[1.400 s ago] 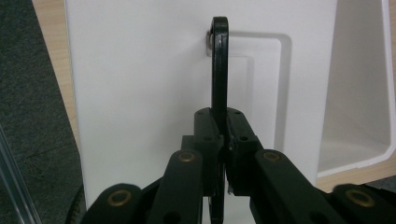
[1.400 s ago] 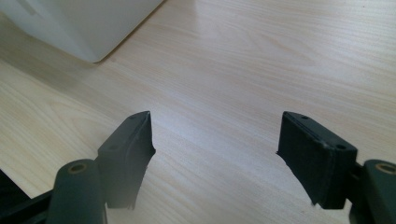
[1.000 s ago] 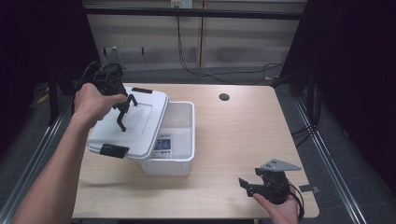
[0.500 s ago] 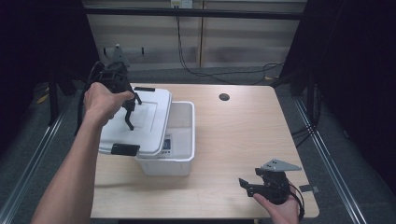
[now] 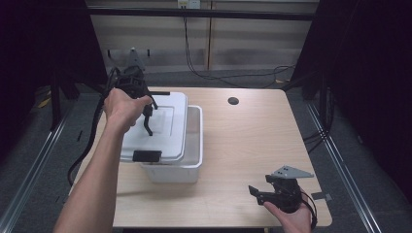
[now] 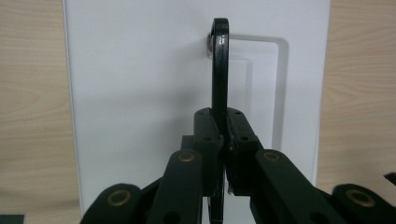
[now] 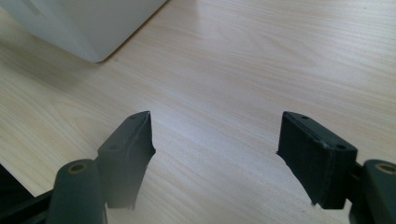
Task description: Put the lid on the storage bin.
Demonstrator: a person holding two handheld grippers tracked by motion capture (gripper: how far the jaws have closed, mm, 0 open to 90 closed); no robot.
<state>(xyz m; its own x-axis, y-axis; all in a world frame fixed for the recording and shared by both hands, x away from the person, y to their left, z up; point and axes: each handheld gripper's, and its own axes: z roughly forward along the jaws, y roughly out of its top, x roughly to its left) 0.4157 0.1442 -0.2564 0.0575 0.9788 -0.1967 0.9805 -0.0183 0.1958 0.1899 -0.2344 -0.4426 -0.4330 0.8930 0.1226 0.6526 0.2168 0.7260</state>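
Smooth white plastic lid (image 5: 165,126) and bin (image 5: 192,160) on a matt pale wood-grain table (image 5: 252,141).

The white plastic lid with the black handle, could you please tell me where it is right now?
In the high view, the white plastic lid sits left of centre, held by its handle in the left tool, overlapping the open white bin.

There is one worktop (image 5: 252,145). On it stands one white bin (image 5: 192,160), and one white lid (image 5: 163,128) lies on the bin. The lid has two black latches (image 5: 146,156). There are two claws: the left claw (image 5: 148,119) and the right claw (image 5: 260,191).
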